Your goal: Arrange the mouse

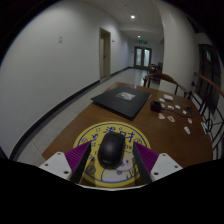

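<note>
Both purple pads (79, 157) of the gripper (110, 165) press the black mouse (110, 149) at bottom centre, holding it over a round yellow mat (92, 135). Above sits a wooden table (108, 114), with a dark laptop (121, 100) mid-frame and small white cards (172, 113) to the right. A corridor (125, 70) fills the upper frame.
</note>
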The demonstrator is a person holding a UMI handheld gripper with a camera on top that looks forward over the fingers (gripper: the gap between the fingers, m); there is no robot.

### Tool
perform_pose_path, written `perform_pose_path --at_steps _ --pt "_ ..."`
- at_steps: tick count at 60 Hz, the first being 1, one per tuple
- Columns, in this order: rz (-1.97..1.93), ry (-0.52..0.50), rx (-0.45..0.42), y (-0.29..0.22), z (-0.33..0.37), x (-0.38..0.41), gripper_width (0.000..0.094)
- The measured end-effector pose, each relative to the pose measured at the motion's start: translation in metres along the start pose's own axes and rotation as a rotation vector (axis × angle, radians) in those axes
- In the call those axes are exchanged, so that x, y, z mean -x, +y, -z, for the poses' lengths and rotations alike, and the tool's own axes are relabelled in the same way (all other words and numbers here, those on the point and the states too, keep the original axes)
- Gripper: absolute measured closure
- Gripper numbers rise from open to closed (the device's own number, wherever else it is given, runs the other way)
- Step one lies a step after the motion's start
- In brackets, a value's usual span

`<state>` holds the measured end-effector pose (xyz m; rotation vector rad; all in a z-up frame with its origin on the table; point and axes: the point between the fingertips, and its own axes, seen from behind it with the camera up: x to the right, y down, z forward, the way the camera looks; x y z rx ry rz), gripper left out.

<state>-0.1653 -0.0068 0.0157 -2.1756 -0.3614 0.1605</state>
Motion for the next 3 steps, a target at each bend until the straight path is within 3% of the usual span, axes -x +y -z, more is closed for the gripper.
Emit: perform_pose_path --at_steps 3 --pt "-0.006 -0.022 -0.011 0.004 0.019 -0.001 0.0085"
